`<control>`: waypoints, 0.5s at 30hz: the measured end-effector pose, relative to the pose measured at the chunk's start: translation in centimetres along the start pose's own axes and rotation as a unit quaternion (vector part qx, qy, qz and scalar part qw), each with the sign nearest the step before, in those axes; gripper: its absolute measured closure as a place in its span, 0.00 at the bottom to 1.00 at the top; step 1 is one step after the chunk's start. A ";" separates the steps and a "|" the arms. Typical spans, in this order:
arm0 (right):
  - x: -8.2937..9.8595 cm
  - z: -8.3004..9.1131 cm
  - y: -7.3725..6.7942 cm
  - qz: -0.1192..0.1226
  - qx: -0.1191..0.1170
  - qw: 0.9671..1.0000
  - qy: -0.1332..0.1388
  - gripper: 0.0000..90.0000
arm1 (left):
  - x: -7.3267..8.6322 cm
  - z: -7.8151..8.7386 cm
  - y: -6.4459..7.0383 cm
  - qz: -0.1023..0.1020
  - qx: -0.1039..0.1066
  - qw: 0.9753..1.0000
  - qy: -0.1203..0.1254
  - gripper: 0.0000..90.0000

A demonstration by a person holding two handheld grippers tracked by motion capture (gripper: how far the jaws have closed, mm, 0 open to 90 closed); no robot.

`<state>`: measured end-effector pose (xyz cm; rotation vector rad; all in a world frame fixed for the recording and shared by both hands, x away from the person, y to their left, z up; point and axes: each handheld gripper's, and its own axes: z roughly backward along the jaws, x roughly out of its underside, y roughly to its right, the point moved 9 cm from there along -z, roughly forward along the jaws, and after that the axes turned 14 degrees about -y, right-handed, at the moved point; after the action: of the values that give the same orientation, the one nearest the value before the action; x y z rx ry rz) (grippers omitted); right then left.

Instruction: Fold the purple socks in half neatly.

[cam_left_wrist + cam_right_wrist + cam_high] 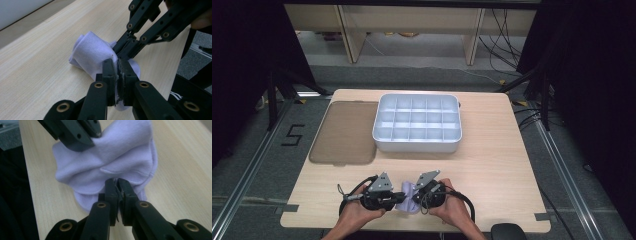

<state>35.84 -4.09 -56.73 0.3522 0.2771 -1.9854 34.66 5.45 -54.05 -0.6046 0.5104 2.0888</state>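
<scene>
A: What is the high view showing?

B: Two hands are holding the left gripper (398, 196) and the right gripper (413, 195) at the near edge of the desk (492, 165), both meeting on a pale lilac sock (406, 200) that is lying bunched between them. Farther back, a white divided tray (417, 142) is sitting beside a brown translucent lid (344, 132).

A: And the left gripper view?

B: The left gripper (117, 65) is pinching a fold of the sock (91, 53), its jaws pressed together on the cloth. The right gripper (125, 47) is coming in from the upper right and biting the same bundle.

A: The right gripper view?

B: The right gripper (117, 182) is clamping the sock (110, 162) at its lower edge, jaws nearly closed on the fabric. The left gripper (96, 133) is gripping the sock's top.
</scene>
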 end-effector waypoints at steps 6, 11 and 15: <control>-1.3 2.2 0.7 -0.013 0.007 0.998 0.055 0.97 | 0.1 0.1 -0.4 0.008 0.001 1.000 0.002 0.94; -2.5 0.9 1.5 -0.006 0.013 0.999 0.038 0.97 | 0.1 0.1 -0.4 0.002 -0.001 1.000 -0.001 0.94; -3.4 -0.7 1.7 -0.005 0.002 1.000 0.028 0.97 | 0.1 0.1 -0.6 0.000 -0.005 1.000 -0.002 0.94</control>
<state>38.88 -1.76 -56.16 0.4091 0.3114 -1.9874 35.10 5.93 -54.13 -0.6076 0.4974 2.0929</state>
